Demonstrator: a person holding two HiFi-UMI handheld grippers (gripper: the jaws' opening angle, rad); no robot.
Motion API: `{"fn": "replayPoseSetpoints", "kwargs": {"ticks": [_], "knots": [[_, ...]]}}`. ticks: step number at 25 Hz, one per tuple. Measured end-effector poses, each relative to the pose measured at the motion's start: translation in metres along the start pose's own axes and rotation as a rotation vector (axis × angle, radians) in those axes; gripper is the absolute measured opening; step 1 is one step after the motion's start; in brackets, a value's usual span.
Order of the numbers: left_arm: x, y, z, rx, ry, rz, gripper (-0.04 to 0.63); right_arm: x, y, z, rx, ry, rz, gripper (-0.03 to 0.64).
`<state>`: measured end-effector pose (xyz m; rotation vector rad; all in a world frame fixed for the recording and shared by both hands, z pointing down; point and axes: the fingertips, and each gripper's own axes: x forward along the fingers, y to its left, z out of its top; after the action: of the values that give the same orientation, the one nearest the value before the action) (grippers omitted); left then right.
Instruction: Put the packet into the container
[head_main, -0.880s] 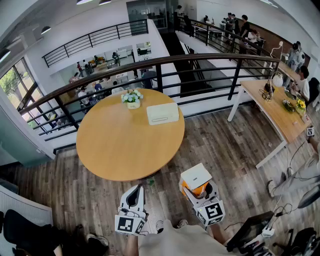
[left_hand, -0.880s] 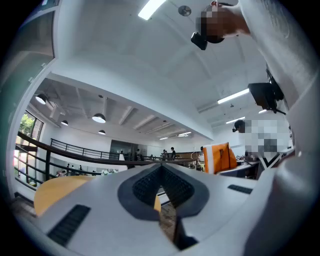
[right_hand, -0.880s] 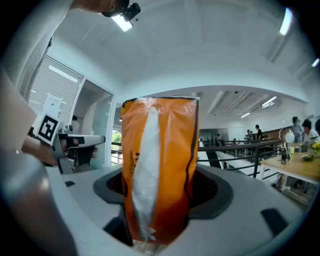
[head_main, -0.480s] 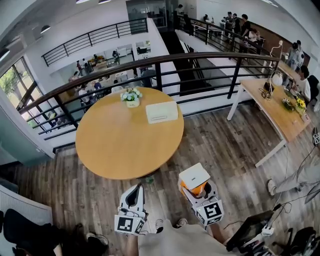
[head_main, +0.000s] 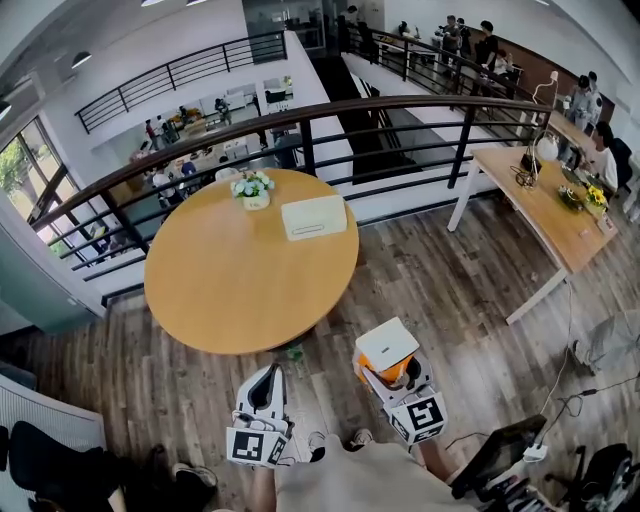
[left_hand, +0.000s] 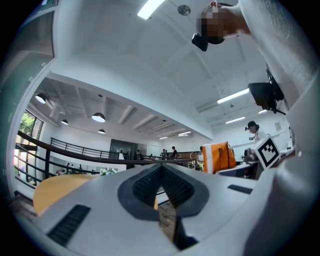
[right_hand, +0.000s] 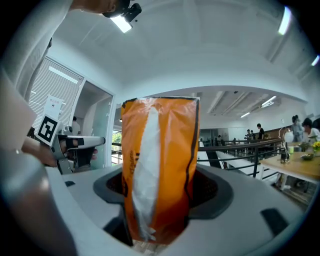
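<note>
Wood-plank flooring spreads under the round tan wooden table (head_main: 230, 290), which stands against a dark metal railing (head_main: 400, 105) over a lower hall. The glossy orange plastic packet (head_main: 387, 345) is off the table, on the person's side of its near edge, pinched between the two pads of the right tongs (head_main: 392, 368). In the right gripper view it stands upright between the pads and rises well above them. The left tongs (head_main: 267, 382) are just beside them, pressed together with nothing between them; the left gripper view shows their dark pads (left_hand: 145, 186) meeting at the tips.

The packet is bright orange with a pale, crinkled band running down its face and a thin dark line along one edge. From the head view its top side shows white with orange beneath.

A cream rectangular container (head_main: 314, 216) lies on the far side of the table, near a small pot of white flowers (head_main: 253, 190) and well apart from the packet.

Compared with a moment ago, the table and container sit slightly further left and higher in the head view, while both tongs keep about the same place and the packet stays in the same grip.
</note>
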<state>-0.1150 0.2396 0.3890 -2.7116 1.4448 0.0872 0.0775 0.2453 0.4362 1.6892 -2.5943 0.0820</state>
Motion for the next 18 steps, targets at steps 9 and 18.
{"fn": "replayPoseSetpoints", "kwargs": {"ticks": [9, 18], "knots": [[-0.015, -0.017, 0.011, 0.003, -0.013, -0.009, 0.005, -0.015, 0.007, 0.008, -0.017, -0.018, 0.009, 0.337], [0.007, -0.053, -0.002, 0.003, -0.008, -0.026, 0.005, -0.023, -0.022, 0.0, -0.06, -0.016, 0.038, 0.337]]}}
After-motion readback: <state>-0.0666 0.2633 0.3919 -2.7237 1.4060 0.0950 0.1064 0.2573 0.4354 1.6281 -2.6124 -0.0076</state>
